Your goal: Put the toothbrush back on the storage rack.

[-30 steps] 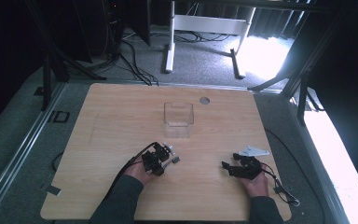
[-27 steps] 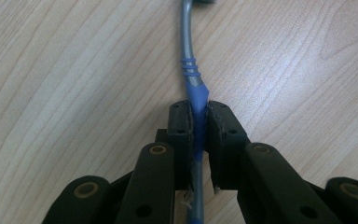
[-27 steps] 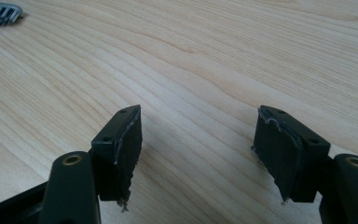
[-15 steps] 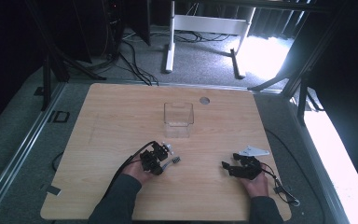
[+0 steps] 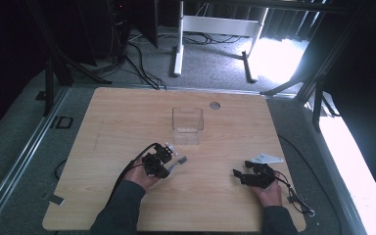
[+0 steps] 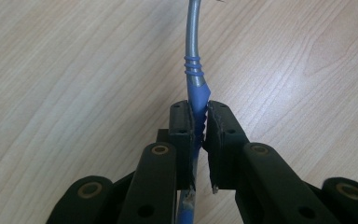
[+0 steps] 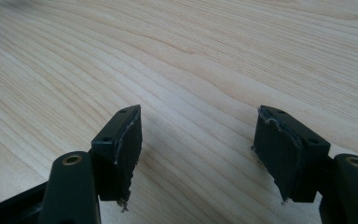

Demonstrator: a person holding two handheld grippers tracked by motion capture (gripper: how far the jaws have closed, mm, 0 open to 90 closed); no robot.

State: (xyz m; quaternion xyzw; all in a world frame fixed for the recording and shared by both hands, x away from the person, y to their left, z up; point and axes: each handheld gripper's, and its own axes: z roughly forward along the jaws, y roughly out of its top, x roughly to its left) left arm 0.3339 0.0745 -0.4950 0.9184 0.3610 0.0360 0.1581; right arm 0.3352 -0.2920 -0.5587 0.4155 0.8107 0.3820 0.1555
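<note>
One gripper, the left gripper (image 5: 164,159), has drawn slightly nearer over the last second, jaws clamped on the blue handle of a toothbrush (image 6: 195,88) low over the table (image 5: 117,122). Farther off, the clear box (image 5: 187,120) looks its likely destination, while the right gripper (image 5: 242,177) stays resting, jaws apart and empty.

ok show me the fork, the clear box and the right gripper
fork (image 6: 196,91): left gripper view, blue handle just above the jaws.
clear box (image 5: 187,121): high view, its front wall.
right gripper (image 7: 198,149): right gripper view, gap midway between its open jaws.
</note>
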